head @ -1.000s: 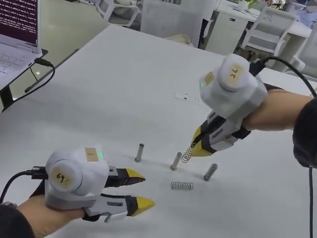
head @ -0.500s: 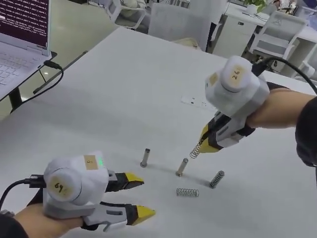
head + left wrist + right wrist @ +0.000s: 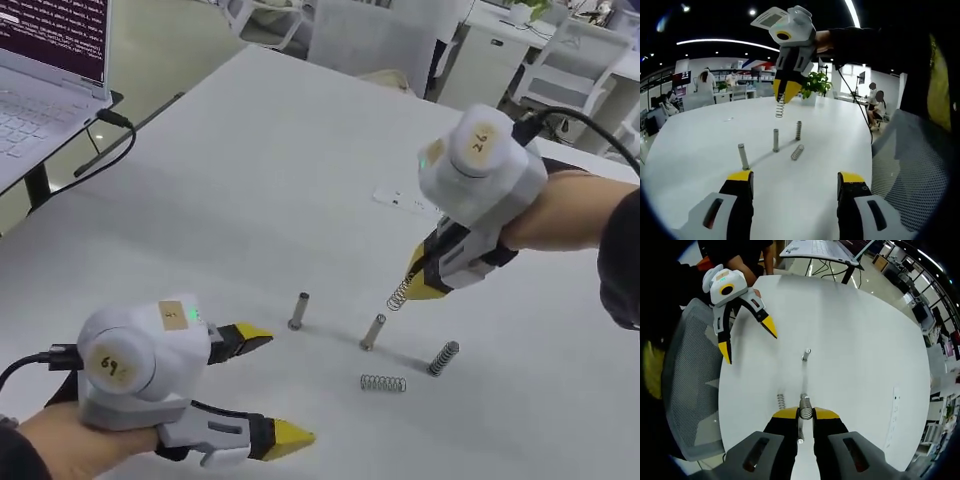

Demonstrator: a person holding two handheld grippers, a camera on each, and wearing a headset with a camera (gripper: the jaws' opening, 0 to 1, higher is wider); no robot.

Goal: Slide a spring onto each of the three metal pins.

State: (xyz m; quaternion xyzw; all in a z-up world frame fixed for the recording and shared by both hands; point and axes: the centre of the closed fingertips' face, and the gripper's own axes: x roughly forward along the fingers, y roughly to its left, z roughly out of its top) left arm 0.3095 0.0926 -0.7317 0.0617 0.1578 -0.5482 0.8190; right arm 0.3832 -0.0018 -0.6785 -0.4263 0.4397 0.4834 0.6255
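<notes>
Springs and pins sit on the white tabletop [image 3: 230, 200] between the two tools. The right tool [image 3: 418, 285] is closed on a spring [image 3: 400, 293]. It pinches the top end, and the rest of the spring hangs in the air below the yellow tips. Just under that spring, a bit toward the left tool [image 3: 281, 385], a bare pin [image 3: 373, 332] stands on the tabletop. The spring does not touch it. In the right gripper view the jaws are close together with the spring [image 3: 805, 407] squeezed between them.

The left tool is open and holds nothing. Its two yellow tips are wide apart. It is low over the tabletop, well apart from the right tool. A second pin [image 3: 298, 311] stands in front of its tips, also bare.

In the left gripper view the second pin [image 3: 743, 156] is nearest to the left tool. Next comes the bare pin [image 3: 775, 140], and past that a standing spring [image 3: 798, 130]. I cannot tell if a pin is inside it. A lying spring [image 3: 797, 152] rests flat on the tabletop, near the standing spring and closer to the left tool.
</notes>
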